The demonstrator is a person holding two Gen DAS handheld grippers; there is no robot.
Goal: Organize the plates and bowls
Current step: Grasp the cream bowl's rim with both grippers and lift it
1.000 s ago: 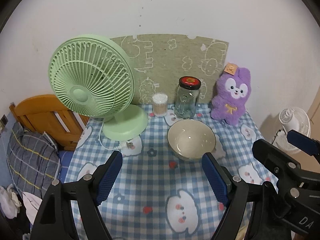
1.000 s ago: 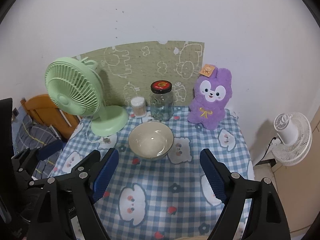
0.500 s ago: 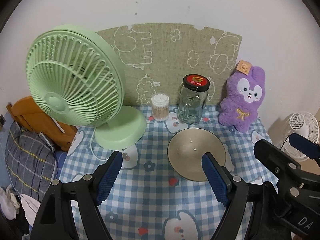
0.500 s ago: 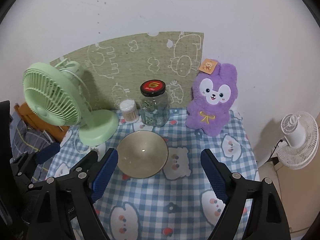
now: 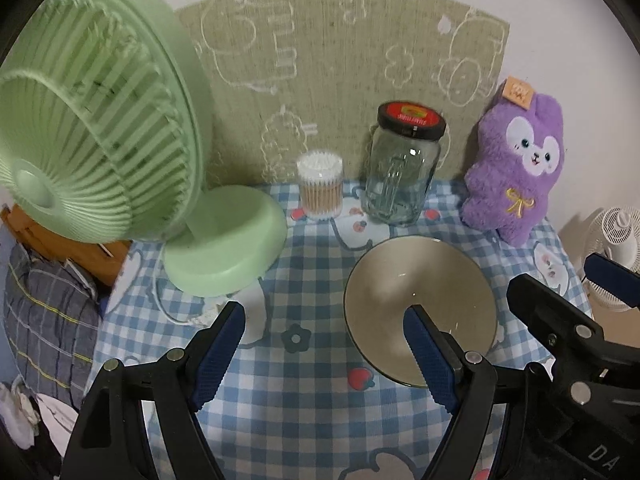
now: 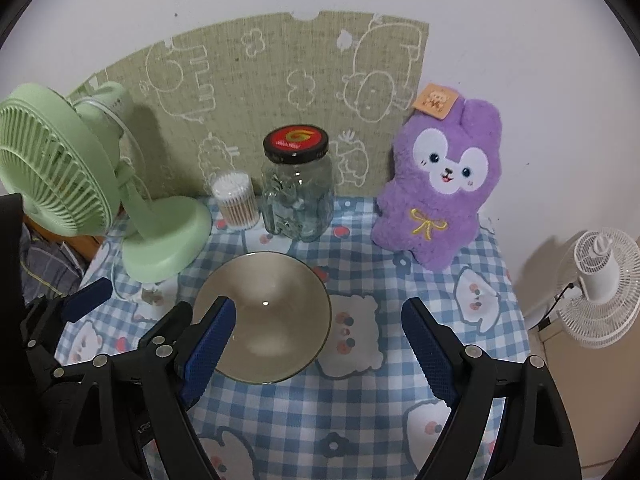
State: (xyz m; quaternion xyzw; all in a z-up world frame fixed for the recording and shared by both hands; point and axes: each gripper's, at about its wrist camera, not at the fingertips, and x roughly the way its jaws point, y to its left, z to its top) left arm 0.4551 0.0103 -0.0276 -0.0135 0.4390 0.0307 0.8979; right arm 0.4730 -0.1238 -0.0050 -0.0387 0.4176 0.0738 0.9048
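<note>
Beige bowl (image 5: pixel 420 312) sits upright on the checked tablecloth (image 5: pixel 304 408), just in front of the glass jar (image 5: pixel 402 168); both the left gripper (image 5: pixel 320 352) and right gripper (image 6: pixel 316 348) hang wide and empty. Best to straddle the rim squarely before closing, clear of the jar

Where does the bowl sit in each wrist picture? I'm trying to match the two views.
Left wrist view: the bowl is right of centre, partly behind the claw's right finger.
Right wrist view: the bowl is left of centre, partly behind the claw's left finger.
Shared landmark: the glass jar just behind it.
</note>
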